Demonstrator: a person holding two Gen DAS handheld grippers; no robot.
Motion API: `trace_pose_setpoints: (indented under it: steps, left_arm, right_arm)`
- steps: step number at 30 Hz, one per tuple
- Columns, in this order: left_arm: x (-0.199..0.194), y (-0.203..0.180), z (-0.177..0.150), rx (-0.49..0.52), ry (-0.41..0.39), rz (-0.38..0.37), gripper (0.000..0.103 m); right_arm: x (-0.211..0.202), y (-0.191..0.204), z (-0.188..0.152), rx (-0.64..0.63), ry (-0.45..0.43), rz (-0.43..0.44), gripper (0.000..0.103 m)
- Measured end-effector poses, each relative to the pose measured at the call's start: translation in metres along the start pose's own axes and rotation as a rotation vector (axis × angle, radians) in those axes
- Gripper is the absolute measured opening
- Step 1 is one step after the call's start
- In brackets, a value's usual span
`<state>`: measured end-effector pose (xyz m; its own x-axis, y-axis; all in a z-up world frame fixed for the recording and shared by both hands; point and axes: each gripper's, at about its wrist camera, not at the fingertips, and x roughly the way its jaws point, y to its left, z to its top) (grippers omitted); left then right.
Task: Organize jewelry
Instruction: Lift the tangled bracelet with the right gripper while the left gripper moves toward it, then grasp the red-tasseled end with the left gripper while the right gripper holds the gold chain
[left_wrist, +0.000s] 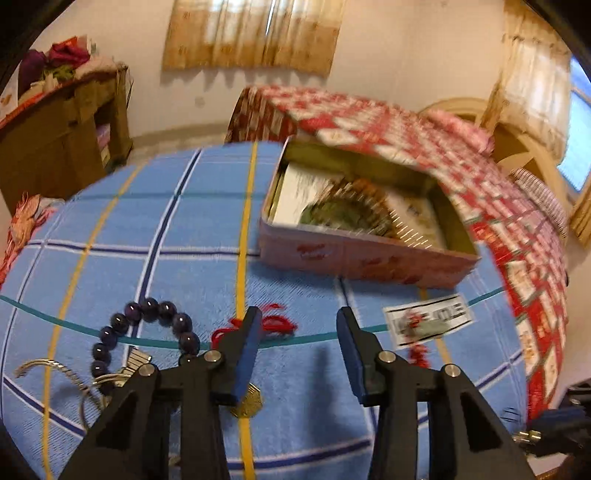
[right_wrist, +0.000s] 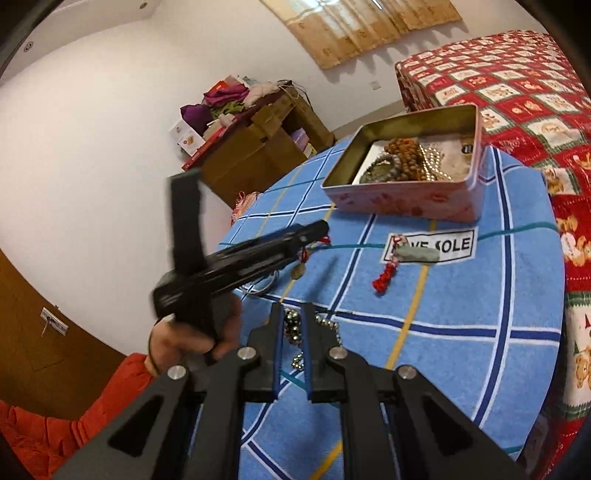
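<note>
A pink tin box (left_wrist: 362, 258) (right_wrist: 406, 203) holding several bead strands stands at the far side of the blue checked towel (left_wrist: 166, 240). My left gripper (left_wrist: 299, 317) is open and empty above the towel, over a red cord (left_wrist: 277, 325) and a gold pendant (left_wrist: 249, 404). A dark purple bead bracelet (left_wrist: 147, 325) and silver bangles (left_wrist: 66, 373) lie to its left. A jade pendant with red tassel (right_wrist: 410, 256) lies on a label. My right gripper (right_wrist: 291, 314) is shut on a dark metallic bead chain (right_wrist: 295, 332), which hangs between its fingers.
The left gripper tool (right_wrist: 236, 262) and the hand holding it show in the right wrist view. A bed with a red patterned quilt (right_wrist: 517, 92) lies behind the table. Cardboard boxes (right_wrist: 258, 147) with clothes stand by the wall.
</note>
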<state>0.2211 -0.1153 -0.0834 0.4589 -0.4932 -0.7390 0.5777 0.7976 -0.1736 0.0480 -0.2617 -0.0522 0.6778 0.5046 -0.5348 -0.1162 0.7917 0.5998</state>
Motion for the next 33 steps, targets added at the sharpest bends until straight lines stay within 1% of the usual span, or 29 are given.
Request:
trace_pose_setpoints:
  steps: [1,2,3,4,6,10,13,14,15,16,17,18,19,21,24,26,27,28,29,30,31,32,33]
  left_arm:
    - [0.004,0.001,-0.002,0.001,0.014,0.002,0.039]
    - [0.007,0.002,-0.004,0.002,0.025,0.001,0.031]
    - [0.009,0.004,-0.006,-0.003,0.043,-0.008,0.010]
    - [0.010,0.007,-0.009,-0.018,0.053,-0.023,0.001]
    - [0.003,0.015,-0.011,-0.059,0.037,-0.057,0.001]
    - [-0.027,0.029,-0.014,-0.146,-0.042,-0.127,0.000]
    - [-0.054,0.028,-0.014,-0.151,-0.108,-0.144,0.000]
    - [-0.057,0.026,-0.011,-0.144,-0.125,-0.139,0.000]
    - [-0.063,0.024,-0.009,-0.131,-0.143,-0.112,0.000]
    - [-0.064,0.022,-0.006,-0.110,-0.150,-0.054,0.000]
    - [-0.062,0.020,-0.002,-0.089,-0.146,-0.006,0.000]
    - [-0.055,0.019,0.001,-0.064,-0.116,0.028,0.000]
    - [-0.046,0.018,0.003,-0.051,-0.072,0.032,0.001]
    - [-0.026,0.020,0.004,-0.040,0.002,0.013,0.003]
    - [-0.003,0.016,-0.001,-0.013,0.092,0.029,0.005]
    - [0.003,0.014,-0.004,0.002,0.108,0.058,0.008]
    - [0.003,0.013,-0.005,0.004,0.101,0.061,0.014]
    - [0.001,0.012,-0.005,0.001,0.095,0.056,0.030]
    - [-0.004,0.012,-0.004,-0.006,0.083,0.050,0.041]
    - [-0.010,0.012,-0.004,-0.011,0.053,0.040,0.059]
    - [-0.018,0.011,-0.003,-0.014,0.017,0.034,0.073]
    - [-0.022,0.012,0.000,-0.014,-0.007,0.035,0.077]
    - [-0.025,0.012,0.002,-0.010,-0.026,0.037,0.078]
  right_arm:
    - [0.000,-0.002,0.000,0.005,0.000,0.003,0.012]
    - [0.000,-0.004,0.000,0.008,0.000,0.005,0.012]
    - [0.000,-0.005,0.000,0.008,0.000,0.005,0.012]
    - [0.000,-0.005,0.000,0.008,-0.001,0.005,0.012]
    - [-0.001,-0.007,0.000,0.013,-0.007,0.007,0.012]
    - [-0.008,-0.009,0.002,0.027,-0.028,0.019,0.012]
    - [-0.018,-0.006,0.009,0.017,-0.057,0.029,0.012]
    - [-0.021,-0.004,0.012,0.008,-0.067,0.031,0.012]
    - [-0.024,-0.002,0.014,-0.003,-0.074,0.031,0.012]
    - [-0.025,0.001,0.015,-0.012,-0.079,0.027,0.012]
    - [-0.025,0.003,0.015,-0.017,-0.081,0.025,0.012]
    - [-0.024,0.003,0.015,-0.018,-0.079,0.027,0.012]
    - [-0.022,0.004,0.013,-0.015,-0.072,0.032,0.012]
    - [-0.018,0.005,0.009,-0.009,-0.059,0.037,0.012]
    - [-0.015,0.004,0.004,0.001,-0.045,0.040,0.012]
    - [-0.015,0.003,0.002,0.009,-0.038,0.044,0.012]
    - [-0.015,0.002,0.002,0.008,-0.036,0.042,0.012]
    - [-0.015,0.002,0.002,0.007,-0.034,0.041,0.012]
    - [-0.015,0.001,0.002,0.006,-0.033,0.040,0.012]
    - [-0.015,0.000,0.002,0.007,-0.033,0.040,0.012]
    - [-0.016,-0.001,0.001,0.010,-0.032,0.040,0.012]
    - [-0.015,-0.002,0.002,0.013,-0.032,0.041,0.012]
    - [-0.015,-0.005,0.002,0.018,-0.033,0.041,0.012]
